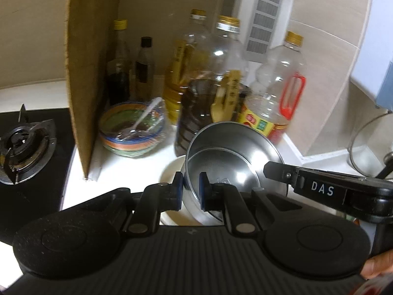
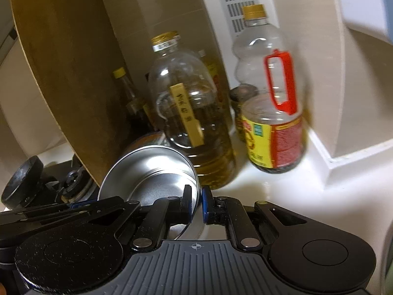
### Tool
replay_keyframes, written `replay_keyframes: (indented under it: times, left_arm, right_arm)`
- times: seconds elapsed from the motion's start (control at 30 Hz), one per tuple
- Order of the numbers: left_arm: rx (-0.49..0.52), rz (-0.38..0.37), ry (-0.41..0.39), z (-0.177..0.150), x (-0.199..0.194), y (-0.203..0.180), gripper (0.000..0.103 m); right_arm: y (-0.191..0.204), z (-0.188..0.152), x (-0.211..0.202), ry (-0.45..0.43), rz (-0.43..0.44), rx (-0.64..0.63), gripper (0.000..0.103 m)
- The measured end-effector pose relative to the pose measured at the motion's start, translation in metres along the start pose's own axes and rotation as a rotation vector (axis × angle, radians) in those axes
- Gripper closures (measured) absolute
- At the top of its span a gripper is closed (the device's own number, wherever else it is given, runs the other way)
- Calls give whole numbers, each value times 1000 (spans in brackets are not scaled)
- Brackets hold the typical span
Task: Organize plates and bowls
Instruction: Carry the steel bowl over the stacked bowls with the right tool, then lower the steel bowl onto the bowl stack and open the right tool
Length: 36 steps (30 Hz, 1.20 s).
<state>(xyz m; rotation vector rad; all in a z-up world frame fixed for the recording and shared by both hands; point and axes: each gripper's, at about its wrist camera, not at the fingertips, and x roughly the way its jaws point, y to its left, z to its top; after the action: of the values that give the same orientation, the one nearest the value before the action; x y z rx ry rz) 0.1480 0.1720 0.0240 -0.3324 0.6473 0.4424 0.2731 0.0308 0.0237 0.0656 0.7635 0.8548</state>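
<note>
ahead: blocked by a cluster of oil bottles [image 1: 211,78] just behind the steel bowl [image 1: 231,152] | left: closed off by an upright cardboard sheet [image 1: 91,73], a striped bowl [image 1: 132,130] at its foot | right: bare white counter [image 2: 282,191] is left open up to the tiled wall corner [image 2: 326,157]

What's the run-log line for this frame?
left tongs: shut on steel bowl rim | right tongs: shut on opposite rim | bowl: tilted, held above white counter

Beige tiled walls [image 1: 319,56] meet a white countertop [image 2: 282,191], with a white louvred vent [image 1: 264,17] in the corner
</note>
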Motion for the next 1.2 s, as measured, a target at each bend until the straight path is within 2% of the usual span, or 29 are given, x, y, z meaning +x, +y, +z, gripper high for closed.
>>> replay_keyframes:
  times: [0.7,0.97,1.07,1.2]
  left_arm:
    - [-30,19,72,-4,32,17,91]
    - [-40,23,91,-7,40,20,85]
    - [-40,24,96,-8,42,20,84]
    - [-40,23,98,-8,43,21,83]
  right_arm:
    - [1,-2,40,80,-2,10,95]
    - [-1,-2,47,102,11,32,95]
    - [-1,-2,50,116,9,32,94]
    - [-2,-3,52,128,12,38,85]
